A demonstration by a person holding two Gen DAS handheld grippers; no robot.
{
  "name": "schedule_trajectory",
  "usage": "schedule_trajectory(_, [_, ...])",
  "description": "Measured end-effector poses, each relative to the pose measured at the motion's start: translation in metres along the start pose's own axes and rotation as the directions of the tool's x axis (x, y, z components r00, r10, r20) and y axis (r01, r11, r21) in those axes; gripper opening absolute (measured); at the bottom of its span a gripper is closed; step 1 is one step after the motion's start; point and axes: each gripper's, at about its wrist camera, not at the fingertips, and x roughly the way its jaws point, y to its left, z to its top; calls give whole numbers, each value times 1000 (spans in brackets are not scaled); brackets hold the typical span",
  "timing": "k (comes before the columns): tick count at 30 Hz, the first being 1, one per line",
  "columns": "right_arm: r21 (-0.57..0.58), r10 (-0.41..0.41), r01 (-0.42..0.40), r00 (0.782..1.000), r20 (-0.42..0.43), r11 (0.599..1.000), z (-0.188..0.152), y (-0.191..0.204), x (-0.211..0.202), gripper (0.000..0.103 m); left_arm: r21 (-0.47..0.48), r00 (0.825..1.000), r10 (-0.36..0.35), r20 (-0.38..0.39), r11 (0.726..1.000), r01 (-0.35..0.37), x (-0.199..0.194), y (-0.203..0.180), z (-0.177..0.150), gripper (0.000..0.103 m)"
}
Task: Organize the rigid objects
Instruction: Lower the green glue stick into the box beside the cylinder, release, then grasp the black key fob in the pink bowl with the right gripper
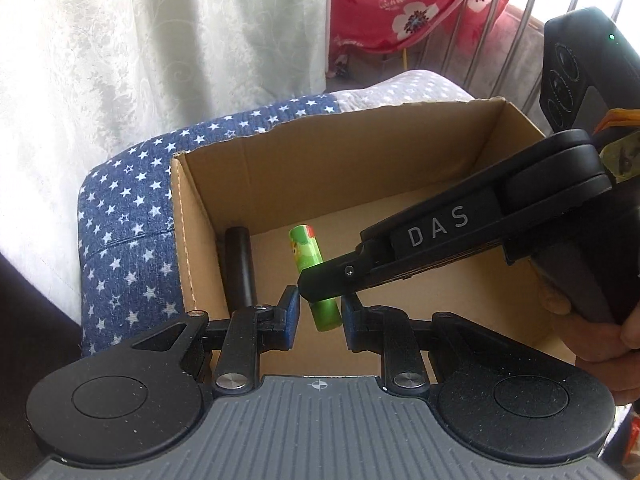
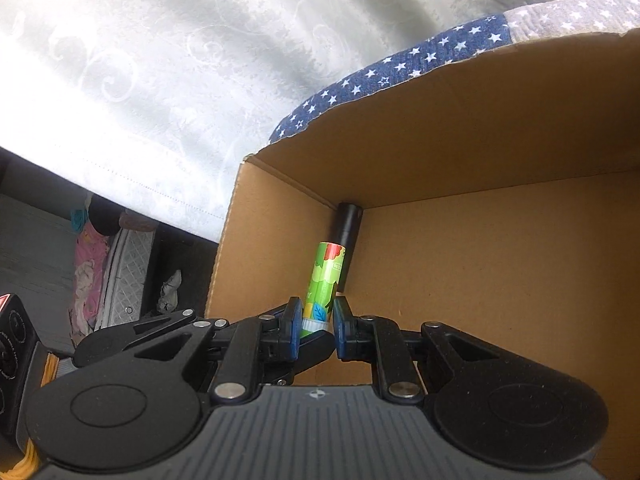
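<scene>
A green patterned tube (image 1: pixel 314 276) is held inside an open cardboard box (image 1: pixel 360 152). My right gripper (image 2: pixel 316 322) is shut on the tube's (image 2: pixel 320 284) lower capped end; in the left wrist view it reaches in from the right (image 1: pixel 320 280) across the tube. My left gripper (image 1: pixel 318 314) is open, its fingers on either side of the tube's near end without pinching it. A black cylinder (image 1: pixel 239 266) lies along the box's left wall, also in the right wrist view (image 2: pixel 347 240) in the far corner.
The box (image 2: pixel 480 120) rests on a blue star-patterned cushion (image 1: pixel 124 216). A white curtain (image 1: pixel 140 40) hangs behind, red floral cloth (image 1: pixel 400 4) and metal bars (image 1: pixel 500 32) at the back right. A person's hand (image 1: pixel 608 332) holds the right gripper.
</scene>
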Motion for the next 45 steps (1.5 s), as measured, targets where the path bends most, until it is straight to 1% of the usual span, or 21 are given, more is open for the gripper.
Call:
schedule_trajectory(4, [7, -54, 54, 998, -9, 999, 16, -4, 19, 18, 46, 996, 88, 4, 995, -88, 5, -7, 10, 24])
schedule_trajectory(6, [12, -74, 74, 997, -8, 997, 21, -4, 26, 17, 42, 994, 108, 6, 993, -108, 7, -7, 11, 24])
schedule_trajectory(9, [12, -71, 72, 997, -21, 997, 25, -5, 31, 19, 21, 996, 93, 13, 995, -93, 3, -4, 13, 24])
schedule_trajectory(12, [16, -88, 88, 996, -13, 996, 25, -7, 30, 19, 9, 996, 85, 33, 996, -86, -5, -2, 11, 24])
schedule_trajectory(15, [25, -59, 59, 998, 2, 998, 21, -5, 17, 19, -7, 996, 74, 55, 997, -74, -19, -2, 8, 24])
schedule_trajectory(18, [3, -26, 26, 998, 54, 1000, 13, 5, -13, 19, -21, 993, 64, 102, 998, -63, -43, 0, 0, 25])
schedule_trajectory(21, [-50, 2, 4, 993, 116, 999, -12, 15, -55, 20, -35, 986, 40, 161, 999, -35, -74, 2, -14, 27])
schedule_trajectory(24, [-105, 36, -17, 981, 190, 994, -44, 21, -102, 20, -25, 975, 21, 223, 1000, -15, -105, -1, -36, 29])
schedule_trajectory(27, [-146, 81, -41, 956, 280, 988, -89, 19, -148, 20, 0, 965, 9, 263, 1000, -10, -126, -10, -65, 30])
schedule_trajectory(28, [-156, 94, -46, 945, 315, 987, -107, 17, -163, 20, 12, 961, 1, 276, 1000, -4, -132, -13, -78, 31])
schedule_trajectory(31, [-165, 108, -47, 917, 385, 985, -155, 6, -190, 20, 39, 956, -34, 290, 999, 24, -138, -27, -110, 32])
schedule_trajectory(34, [-141, 90, -33, 905, 416, 989, -199, -12, -192, 20, 80, 958, -77, 276, 995, 56, -132, -46, -138, 32])
schedule_trajectory(35, [-130, 86, -35, 905, 417, 991, -212, -17, -188, 20, 98, 958, -95, 269, 993, 71, -130, -55, -149, 32])
schedule_trajectory(37, [-99, 70, -33, 912, 405, 995, -237, -28, -173, 20, 131, 957, -138, 254, 986, 107, -121, -71, -164, 32])
schedule_trajectory(39, [-78, 54, -25, 917, 396, 997, -253, -35, -158, 20, 153, 957, -185, 224, 976, 153, -111, -84, -174, 32])
schedule_trajectory(40, [-63, 46, -23, 920, 389, 998, -260, -40, -149, 21, 161, 959, -206, 193, 971, 176, -102, -93, -178, 32])
schedule_trajectory(42, [-45, 41, -26, 925, 379, 999, -270, -45, -137, 21, 170, 961, -227, 160, 965, 200, -88, -105, -181, 32])
schedule_trajectory(45, [-30, 10, 2, 927, 376, 1000, -278, -47, -125, 21, 171, 965, -231, 122, 963, 209, -73, -119, -185, 32])
